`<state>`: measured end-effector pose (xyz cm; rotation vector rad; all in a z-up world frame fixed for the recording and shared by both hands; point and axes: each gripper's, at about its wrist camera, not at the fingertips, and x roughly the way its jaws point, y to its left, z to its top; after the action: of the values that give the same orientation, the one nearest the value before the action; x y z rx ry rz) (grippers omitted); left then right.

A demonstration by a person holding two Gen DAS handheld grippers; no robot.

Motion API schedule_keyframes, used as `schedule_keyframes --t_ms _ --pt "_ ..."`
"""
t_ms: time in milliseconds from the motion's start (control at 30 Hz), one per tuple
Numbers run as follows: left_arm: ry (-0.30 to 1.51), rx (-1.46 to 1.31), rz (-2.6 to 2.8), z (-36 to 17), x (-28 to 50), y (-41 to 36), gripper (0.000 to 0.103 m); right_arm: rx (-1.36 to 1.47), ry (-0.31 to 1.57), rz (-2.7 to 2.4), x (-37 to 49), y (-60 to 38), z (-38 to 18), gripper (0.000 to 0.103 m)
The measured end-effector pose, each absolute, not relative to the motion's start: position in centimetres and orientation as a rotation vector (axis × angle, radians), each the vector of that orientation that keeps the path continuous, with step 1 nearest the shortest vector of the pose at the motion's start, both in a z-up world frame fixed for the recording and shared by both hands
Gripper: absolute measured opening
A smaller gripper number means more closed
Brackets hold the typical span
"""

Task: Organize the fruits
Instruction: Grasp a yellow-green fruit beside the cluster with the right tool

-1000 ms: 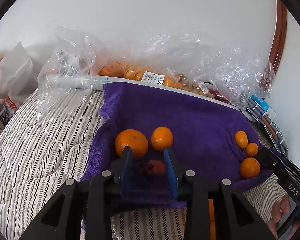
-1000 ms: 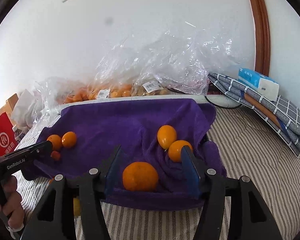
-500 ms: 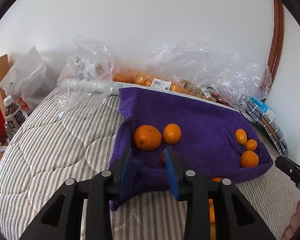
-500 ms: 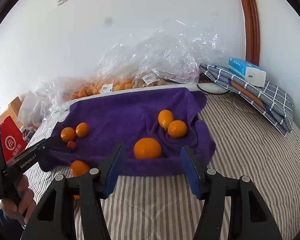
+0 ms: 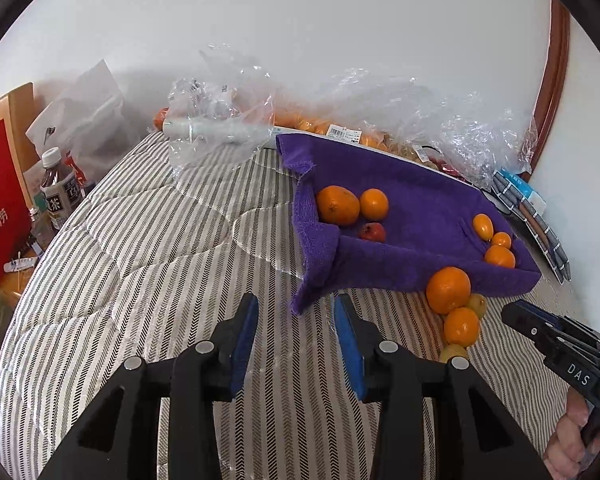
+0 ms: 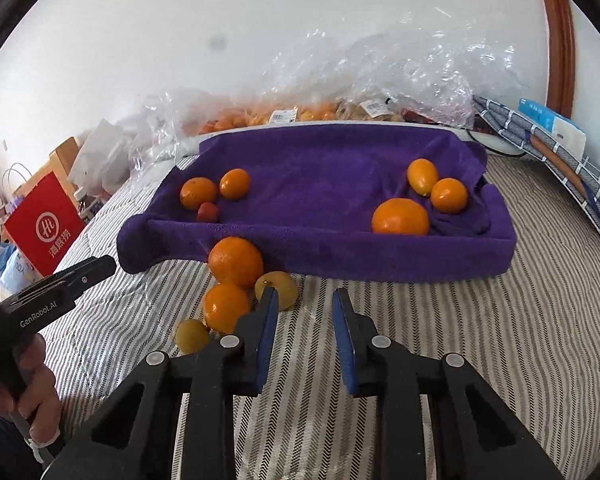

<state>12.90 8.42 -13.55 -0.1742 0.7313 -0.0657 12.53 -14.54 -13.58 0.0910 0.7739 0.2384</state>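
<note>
Left tongs [image 5: 296, 304] just eased apart, right tongs [image 6: 305, 294] just drawn to a narrow gap, both empty; right tongs to be reopened wide and centred over the big round orange [image 6: 236, 262] lying off the purple terry towel [image 6: 340, 160] on the striped bed quilt [image 6: 500, 340], then squeezed gently
</note>
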Motion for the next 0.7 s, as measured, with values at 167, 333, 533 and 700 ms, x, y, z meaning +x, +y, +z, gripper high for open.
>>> schedule_keyframes --t_ms 167,333,533,700 --pt "0.77 -0.176 -0.07 -14.1 13.4 8.4 0.04 0.075 0.814 0.281 13.9 -13.5 -14.4 0.028" --pt "0.787 -0.172 -0.076 -14.3 13.6 8.3 0.04 0.088 0.839 0.308 14.9 -13.1 -15.1 0.028" --pt "0.811 -0.191 -0.061 -14.7 13.9 8.6 0.04 0.083 0.858 0.322 15.8 -12.6 -15.3 0.028" --pt "0.82 -0.195 -0.055 -14.8 14.1 8.7 0.04 0.083 0.857 0.322 15.8 -12.6 -15.4 0.027"
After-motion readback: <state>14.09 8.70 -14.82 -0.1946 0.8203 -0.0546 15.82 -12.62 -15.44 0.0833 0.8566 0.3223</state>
